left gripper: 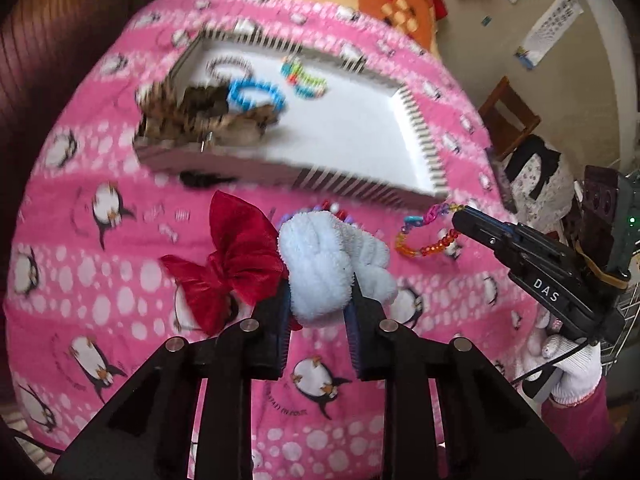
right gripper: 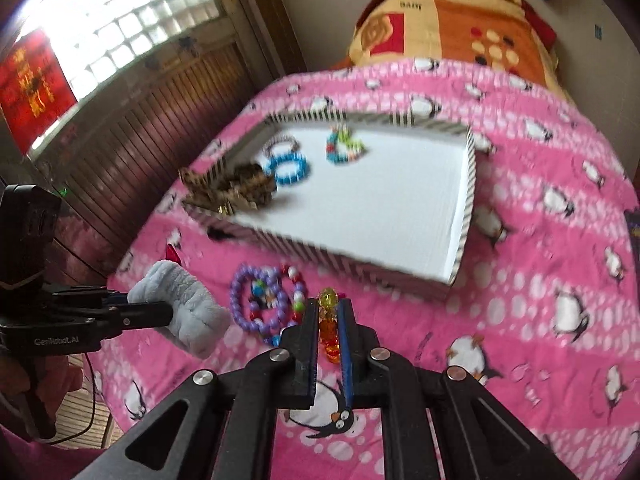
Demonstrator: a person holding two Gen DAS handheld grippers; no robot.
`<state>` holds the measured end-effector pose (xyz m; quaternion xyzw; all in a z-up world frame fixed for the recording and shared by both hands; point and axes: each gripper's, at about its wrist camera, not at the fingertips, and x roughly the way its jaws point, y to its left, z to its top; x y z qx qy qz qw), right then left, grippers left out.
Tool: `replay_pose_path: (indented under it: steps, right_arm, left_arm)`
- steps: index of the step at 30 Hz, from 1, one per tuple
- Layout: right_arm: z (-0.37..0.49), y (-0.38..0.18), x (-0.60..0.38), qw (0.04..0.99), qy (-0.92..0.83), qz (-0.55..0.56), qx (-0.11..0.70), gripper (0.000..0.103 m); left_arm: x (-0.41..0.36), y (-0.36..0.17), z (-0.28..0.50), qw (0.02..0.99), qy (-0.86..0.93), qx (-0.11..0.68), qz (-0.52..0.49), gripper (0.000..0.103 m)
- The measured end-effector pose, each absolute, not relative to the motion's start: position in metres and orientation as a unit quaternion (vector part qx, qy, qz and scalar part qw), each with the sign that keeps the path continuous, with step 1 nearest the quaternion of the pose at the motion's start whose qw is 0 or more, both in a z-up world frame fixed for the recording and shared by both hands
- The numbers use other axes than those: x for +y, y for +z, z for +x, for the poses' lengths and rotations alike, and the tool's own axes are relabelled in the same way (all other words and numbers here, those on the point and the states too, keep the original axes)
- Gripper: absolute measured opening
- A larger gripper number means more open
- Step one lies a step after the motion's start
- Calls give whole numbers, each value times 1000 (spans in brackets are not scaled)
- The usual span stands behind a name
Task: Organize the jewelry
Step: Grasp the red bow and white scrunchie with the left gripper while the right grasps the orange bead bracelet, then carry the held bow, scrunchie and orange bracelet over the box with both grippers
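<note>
My left gripper (left gripper: 320, 300) is shut on a fluffy pale blue scrunchie (left gripper: 328, 264), held above the pink blanket; it also shows in the right wrist view (right gripper: 180, 304). My right gripper (right gripper: 329, 308) is shut on a colourful bead bracelet (right gripper: 330, 320), which hangs from its tip in the left wrist view (left gripper: 424, 232). A white striped tray (right gripper: 400, 208) lies ahead and holds a blue bracelet (right gripper: 288, 168), a multicolour bracelet (right gripper: 344, 146) and a leopard-print hair bow (right gripper: 232, 188). A red bow (left gripper: 236, 264) and a purple bead bracelet (right gripper: 260, 300) lie on the blanket.
The pink penguin blanket (right gripper: 540, 280) covers the bed. A folded orange and yellow blanket (right gripper: 452, 24) lies at the far end. A wooden wall and window (right gripper: 120, 40) stand to the left. A wooden chair (left gripper: 508, 116) stands right of the bed.
</note>
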<state>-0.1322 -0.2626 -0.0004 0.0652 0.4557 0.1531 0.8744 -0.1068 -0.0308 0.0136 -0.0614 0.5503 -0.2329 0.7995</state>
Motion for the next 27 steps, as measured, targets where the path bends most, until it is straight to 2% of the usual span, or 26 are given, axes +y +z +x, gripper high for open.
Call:
replay_pose_path:
  steps: [12, 27]
  right_arm:
    - [-99, 50, -269, 901, 139, 32, 410, 8]
    - [-21, 15, -256, 879, 156, 8, 452, 8]
  left_arm:
    - [-41, 45, -56, 832, -226, 504, -51, 22]
    - [-56, 20, 37, 831, -180, 523, -63, 22]
